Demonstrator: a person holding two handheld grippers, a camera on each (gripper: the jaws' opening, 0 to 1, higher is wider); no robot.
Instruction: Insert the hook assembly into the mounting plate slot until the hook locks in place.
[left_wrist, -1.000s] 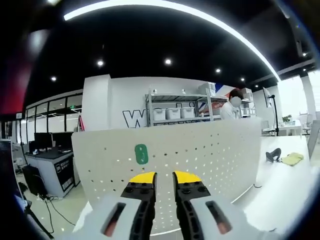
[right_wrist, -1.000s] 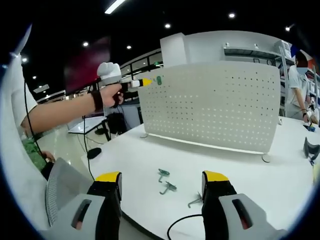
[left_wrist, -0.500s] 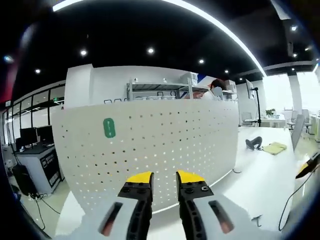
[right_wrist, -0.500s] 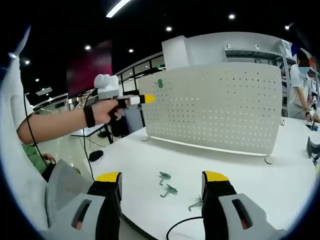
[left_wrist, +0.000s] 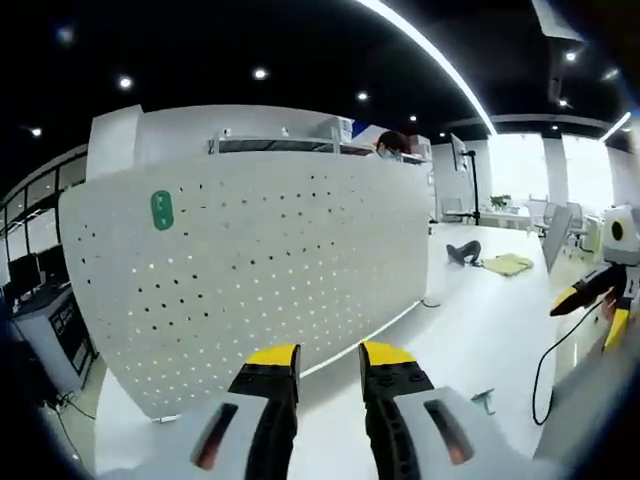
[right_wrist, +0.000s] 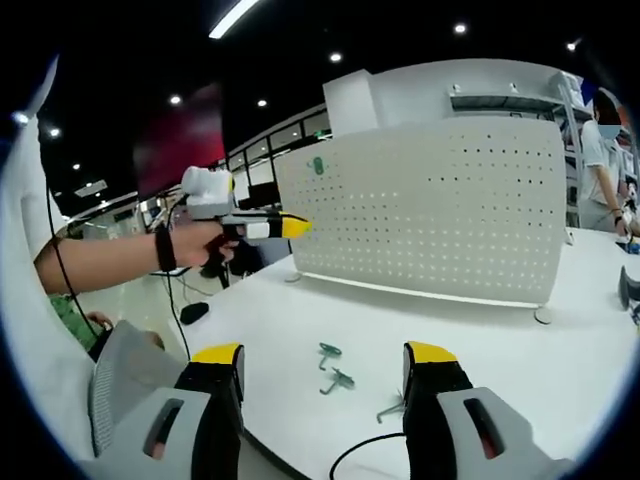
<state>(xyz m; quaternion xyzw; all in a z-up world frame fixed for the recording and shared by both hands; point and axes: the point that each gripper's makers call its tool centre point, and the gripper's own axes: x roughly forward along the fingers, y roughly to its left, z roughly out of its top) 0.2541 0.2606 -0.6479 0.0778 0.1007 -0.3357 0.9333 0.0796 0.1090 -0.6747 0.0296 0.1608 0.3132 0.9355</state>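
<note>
A: What's changed w/ the pegboard (left_wrist: 250, 265)?

B: In the left gripper view it has slid from centre to fill the left and middle of the frame; the view swung, not the board. In the right gripper view the left gripper (right_wrist: 290, 227) has dropped from the board's upper left corner to mid-left of frame, away from the board. The green hook plate (left_wrist: 161, 210) stays on the board, upper left. So I'd judge one hook is seated and the hand is backing off for the next.

A: Tongs?

B: Left gripper's jaws nearly closed, nothing between them. Right gripper (right_wrist: 322, 372) released, jaws wide, nothing held.

A: Remaining parts?

B: On the white table (right_wrist: 480, 345), lower centre of the right gripper view: two green hooks (right_wrist: 329, 351) (right_wrist: 340, 379) and a grey hook (right_wrist: 392, 406), between the right jaws' tips.

A: Containers?

B: None here; the hooks lie loose. Another green piece (left_wrist: 485, 401) sits lower right in the left gripper view.
</note>
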